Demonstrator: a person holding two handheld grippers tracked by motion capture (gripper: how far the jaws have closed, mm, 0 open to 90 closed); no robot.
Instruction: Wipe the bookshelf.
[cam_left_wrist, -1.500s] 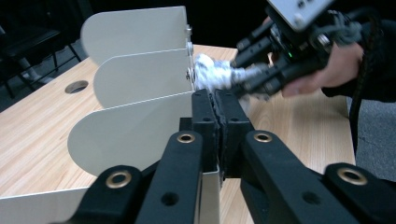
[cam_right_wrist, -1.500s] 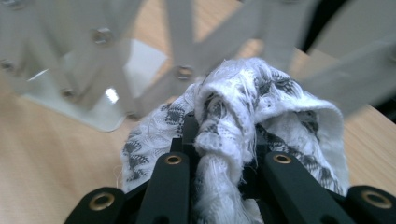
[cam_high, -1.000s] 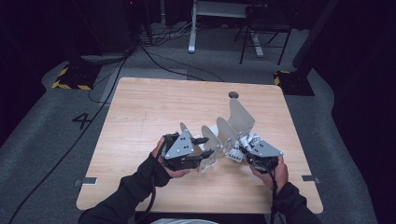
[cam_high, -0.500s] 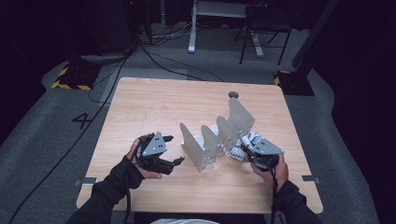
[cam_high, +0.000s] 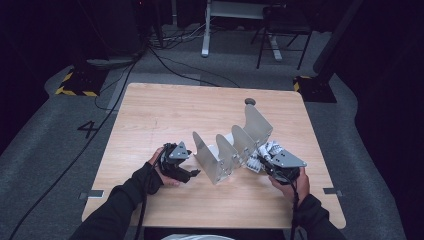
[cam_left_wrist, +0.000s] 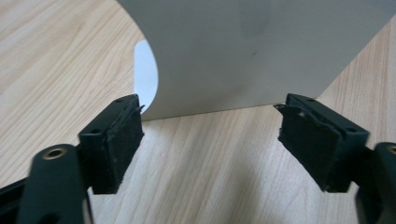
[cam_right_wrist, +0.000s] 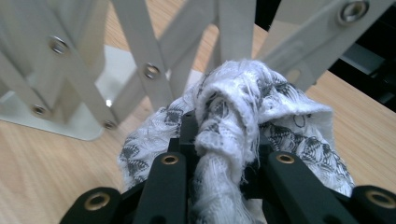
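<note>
While my left gripper (cam_high: 192, 173) sits low on the near part of the table (cam_high: 165, 107), its jaws have just been opening and now stand wide apart with nothing between them; in the left gripper view both black pads (cam_left_wrist: 116, 140) frame bare wood, and just past their tips rises the pale end panel of the metal rack (cam_high: 232, 150). I am not touching that panel; a narrow strip of tabletop shows between my fingertips and its lower edge.

On my other side, my right gripper (cam_high: 267, 161) is clamped tight on a white cloth (cam_right_wrist: 243, 116) with a grey pattern. The right gripper view shows the fabric bunched into a thick twist between my two jaws and spilling over them on both sides. The cloth lies at the right end of the rack, pressed close against its riveted criss-cross bars (cam_right_wrist: 149, 70).

The rack itself stands on the table between my two hands, stretched out in a slanting line from near left to far right, its upright panels spaced along it. Beyond its far end a small dark round thing (cam_high: 250, 101) rests on the wood, well apart from both grippers.
</note>
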